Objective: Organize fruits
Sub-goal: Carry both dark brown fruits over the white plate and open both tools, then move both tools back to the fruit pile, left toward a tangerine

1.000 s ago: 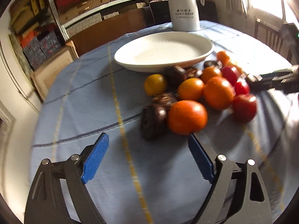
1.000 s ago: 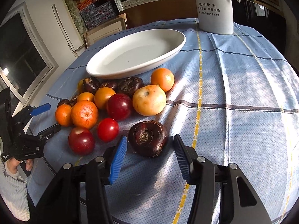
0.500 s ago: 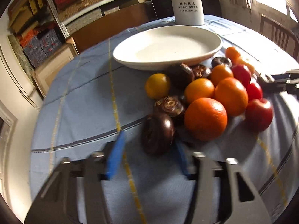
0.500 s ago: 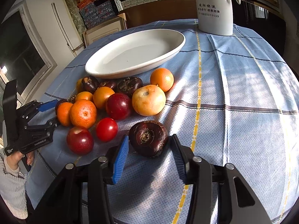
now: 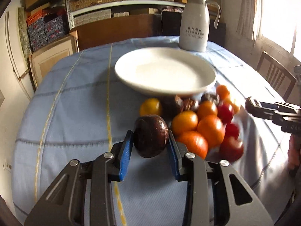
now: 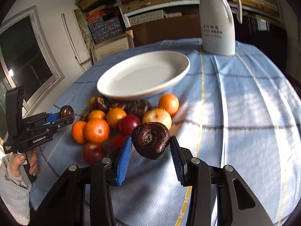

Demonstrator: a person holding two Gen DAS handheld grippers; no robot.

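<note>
1. Round desk [image 5: 75, 113] under a pale blue checked cloth, carrying everything else.
2. White thermos jug [image 6: 217, 22] upright at the far edge, just behind the plate.
3. Oval white plate [image 5: 165, 89] mid-desk, nothing on it — fruit pile touching its near rim.
4. Fruit pile [image 6: 112, 118]: oranges, red plum-like fruits, a yellow one and dark water chestnuts, bunched together on the cloth.
5. Left hand-held gripper [image 5: 150, 146] clamped on a dark water chestnut [image 5: 150, 135], lifted clear of the cloth just beside the pile.
6. Right hand-held gripper [image 6: 150, 150] pinching a second water chestnut [image 6: 150, 140] between blue pads — raised at the pile's near edge, in front of the yellow fruit.
</note>
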